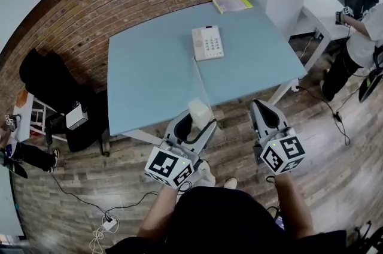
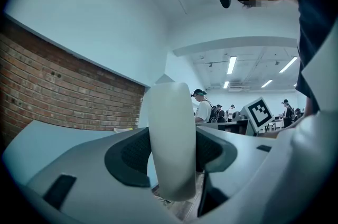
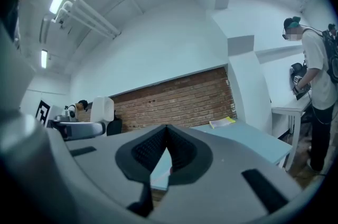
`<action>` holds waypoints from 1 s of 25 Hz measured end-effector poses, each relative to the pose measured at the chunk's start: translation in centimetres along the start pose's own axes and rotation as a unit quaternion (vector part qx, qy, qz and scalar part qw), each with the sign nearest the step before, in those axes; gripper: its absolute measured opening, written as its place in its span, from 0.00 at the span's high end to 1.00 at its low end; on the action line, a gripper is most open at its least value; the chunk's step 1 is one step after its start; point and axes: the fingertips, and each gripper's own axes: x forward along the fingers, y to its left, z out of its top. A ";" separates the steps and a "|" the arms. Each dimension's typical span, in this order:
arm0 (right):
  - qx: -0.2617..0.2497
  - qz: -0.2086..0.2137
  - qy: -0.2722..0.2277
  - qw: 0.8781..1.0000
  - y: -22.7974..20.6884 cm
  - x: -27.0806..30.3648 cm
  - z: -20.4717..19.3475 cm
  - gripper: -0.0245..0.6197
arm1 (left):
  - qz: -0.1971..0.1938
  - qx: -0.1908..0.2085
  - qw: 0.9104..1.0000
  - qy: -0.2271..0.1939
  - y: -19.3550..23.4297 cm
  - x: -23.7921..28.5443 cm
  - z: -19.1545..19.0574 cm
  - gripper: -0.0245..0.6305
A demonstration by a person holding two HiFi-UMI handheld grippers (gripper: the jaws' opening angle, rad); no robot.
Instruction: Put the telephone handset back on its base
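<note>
Left tool (image 1: 196, 124) clamps the smooth, rounded white handset (image 2: 170, 138). Right tool (image 1: 261, 109) is pinched closed, empty. The boxy keypad base (image 1: 207, 43) sits at twelve o'clock on the matte blue counter (image 1: 149, 79).

No readable text or numbers, telephone base (image 1: 207, 43) keypad too small to make out

Left gripper's (image 1: 196, 126) jaws on handset (image 2: 171, 136), right gripper's (image 3: 167, 133) together

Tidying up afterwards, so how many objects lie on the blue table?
2: the telephone base near the middle of the blue table, and a yellow pad at its far right corner. None seems hidden.
</note>
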 end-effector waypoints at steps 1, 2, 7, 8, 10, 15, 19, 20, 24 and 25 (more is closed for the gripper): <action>0.001 -0.002 0.000 1.000 0.0 0.4 0.0 0.94 | 0.000 -0.001 1.000 0.000 0.4 0.1 0.0 0.59; 0.001 -0.003 0.000 1.000 0.1 0.8 0.1 0.94 | 0.000 -0.001 1.000 0.000 0.8 0.1 0.0 0.59; 0.000 -0.010 0.001 1.000 0.0 3.2 -0.2 0.94 | -0.005 -0.009 1.000 0.003 3.3 0.6 -0.1 0.59; 0.000 -0.012 0.002 1.000 0.1 3.7 -0.1 0.94 | -0.005 -0.011 1.000 0.003 3.9 0.7 0.0 0.59; 0.001 -0.014 0.003 1.000 0.1 4.9 -0.1 0.94 | -0.007 -0.015 1.000 0.001 5.0 1.0 0.1 0.59; 0.005 -0.019 0.010 1.000 0.2 7.7 -0.5 0.94 | -0.011 -0.023 1.000 0.001 7.9 1.3 0.0 0.59; 0.001 -0.024 0.012 1.000 0.7 9.9 -0.5 0.94 | -0.012 -0.031 0.999 0.002 10.3 1.4 0.0 0.59; -0.001 -0.025 0.013 1.000 0.8 10.4 -0.6 0.94 | -0.013 -0.034 0.999 0.002 10.9 1.4 0.0 0.59; -0.005 -0.031 0.015 0.999 1.2 12.2 -0.5 0.94 | -0.019 -0.039 0.999 0.005 12.7 1.5 0.1 0.59; -0.006 -0.033 0.015 0.999 1.4 12.6 -0.4 0.94 | -0.022 -0.041 0.999 0.006 13.2 1.6 0.1 0.59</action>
